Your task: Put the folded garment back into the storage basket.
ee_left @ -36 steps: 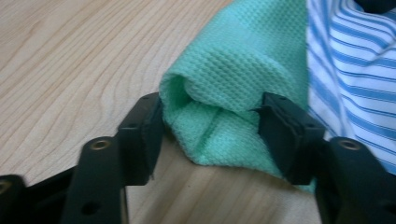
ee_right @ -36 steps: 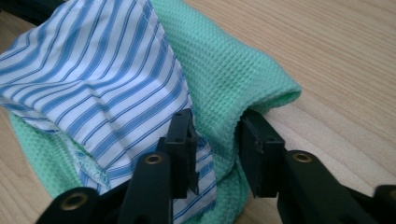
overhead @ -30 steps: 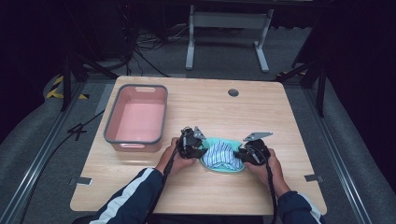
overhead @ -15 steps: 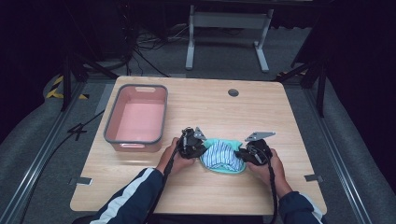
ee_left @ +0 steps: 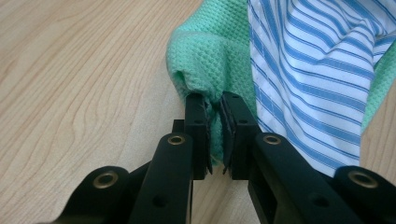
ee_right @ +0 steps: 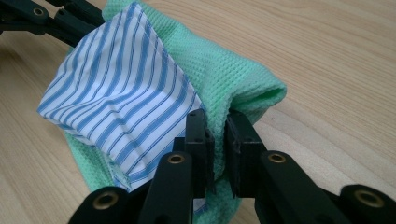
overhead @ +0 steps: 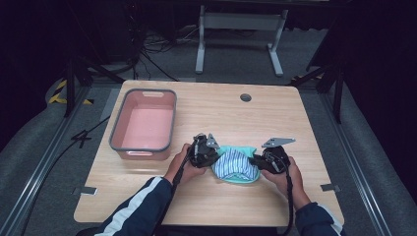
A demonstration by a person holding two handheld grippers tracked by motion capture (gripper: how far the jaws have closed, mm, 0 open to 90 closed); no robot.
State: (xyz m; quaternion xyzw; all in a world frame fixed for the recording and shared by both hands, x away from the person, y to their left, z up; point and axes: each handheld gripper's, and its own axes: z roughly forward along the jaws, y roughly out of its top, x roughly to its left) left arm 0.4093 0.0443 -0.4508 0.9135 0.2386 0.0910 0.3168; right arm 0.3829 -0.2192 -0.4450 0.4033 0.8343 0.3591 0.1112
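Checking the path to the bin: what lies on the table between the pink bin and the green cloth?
In the high view, the left tool, clamped on the green cloth, and the hand holding it sit there; otherwise the wood beside the pink bin is bare.

Bright tabletop, dark soft surroundings

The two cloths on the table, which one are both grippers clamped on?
The green waffle-textured cloth: the left gripper and right gripper each pinch its edge. The blue-striped cloth lies on top.

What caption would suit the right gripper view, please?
Right gripper pinching a green cloth under striped fabric on a wooden table.
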